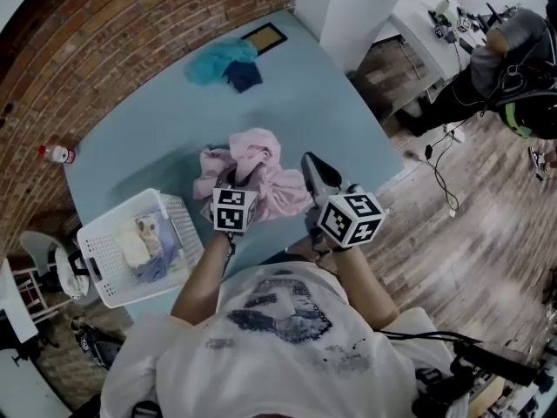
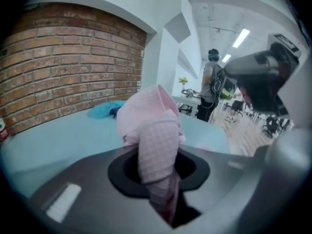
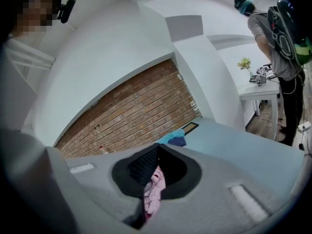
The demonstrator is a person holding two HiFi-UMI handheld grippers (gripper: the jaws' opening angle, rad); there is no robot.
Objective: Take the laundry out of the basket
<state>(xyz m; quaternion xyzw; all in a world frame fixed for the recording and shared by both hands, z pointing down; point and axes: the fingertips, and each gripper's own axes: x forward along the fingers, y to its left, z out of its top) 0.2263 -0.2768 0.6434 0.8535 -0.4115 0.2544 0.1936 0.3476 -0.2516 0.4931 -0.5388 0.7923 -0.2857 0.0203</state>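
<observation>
Tongs, left [image 1: 237,181] and right [image 1: 315,171], clench the pink garment [image 1: 261,159], apparently to lay it on the table [image 1: 331,103] outside the basket [image 1: 104,281].

No legible text, labels, brands or numbers anywhere.

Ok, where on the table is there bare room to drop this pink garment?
Bare table lies between the pink garment and the teal and navy clothes, and left toward the bottle. It is crowded near the basket at the near-left corner.
</observation>
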